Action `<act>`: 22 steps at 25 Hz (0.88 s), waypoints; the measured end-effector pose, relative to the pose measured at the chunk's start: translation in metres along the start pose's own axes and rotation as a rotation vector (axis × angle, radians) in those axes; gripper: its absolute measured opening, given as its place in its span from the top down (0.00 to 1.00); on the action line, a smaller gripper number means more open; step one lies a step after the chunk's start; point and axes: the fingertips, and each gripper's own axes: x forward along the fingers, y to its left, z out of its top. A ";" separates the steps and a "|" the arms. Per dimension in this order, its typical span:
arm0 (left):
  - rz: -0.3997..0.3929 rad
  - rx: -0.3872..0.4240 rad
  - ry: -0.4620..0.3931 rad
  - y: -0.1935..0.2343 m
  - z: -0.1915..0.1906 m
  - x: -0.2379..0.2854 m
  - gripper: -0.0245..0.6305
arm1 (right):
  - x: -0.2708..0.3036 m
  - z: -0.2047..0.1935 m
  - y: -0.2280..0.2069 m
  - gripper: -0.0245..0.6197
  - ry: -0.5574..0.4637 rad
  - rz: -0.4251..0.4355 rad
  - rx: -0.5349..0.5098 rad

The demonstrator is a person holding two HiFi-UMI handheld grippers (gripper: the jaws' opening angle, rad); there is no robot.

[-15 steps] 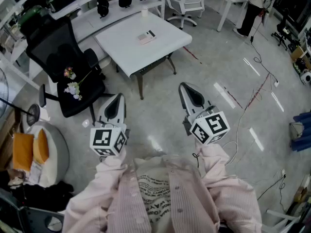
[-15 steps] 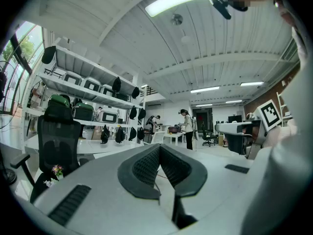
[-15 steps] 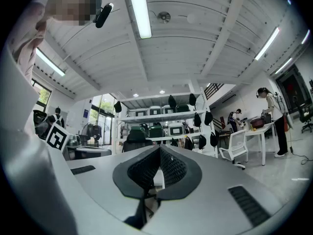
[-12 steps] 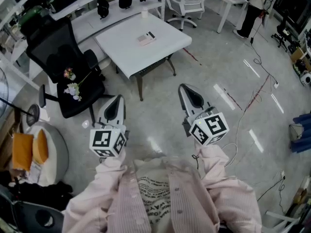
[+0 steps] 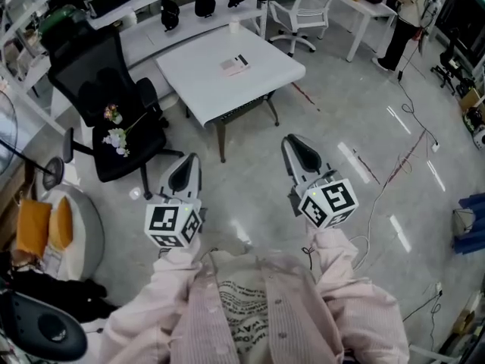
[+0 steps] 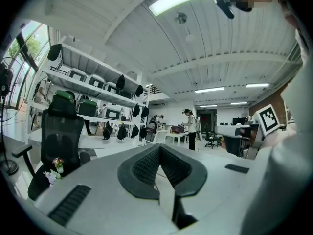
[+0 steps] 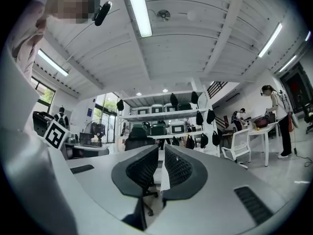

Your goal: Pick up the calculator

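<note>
no brand or writing reads: the calculator lies flat on the white table, well ahead of the person, too small to show keys or a label, and the cubes on both grippers carry only b/w square markers. a round grey tub at the left holds orange cushion-like things, exact contents unclear. left gripper and right gripper hang over the floor, well apart from the table, both w/ jaws clenched on nothing.

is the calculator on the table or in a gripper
On the table: the calculator lies flat on its white top, far from the left gripper and right gripper.
</note>
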 end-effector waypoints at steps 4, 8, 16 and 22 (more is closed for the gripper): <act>0.009 -0.006 0.009 -0.003 -0.002 0.004 0.96 | 0.004 -0.006 -0.011 0.84 0.011 -0.003 0.030; 0.024 -0.015 0.022 0.001 -0.010 0.012 0.96 | 0.008 -0.017 -0.023 0.74 0.020 -0.012 0.070; 0.021 -0.029 0.061 0.009 -0.022 0.049 0.96 | 0.033 -0.033 -0.055 0.69 0.043 -0.024 0.111; 0.031 -0.059 0.074 0.032 -0.030 0.103 0.96 | 0.080 -0.048 -0.088 0.69 0.068 -0.019 0.131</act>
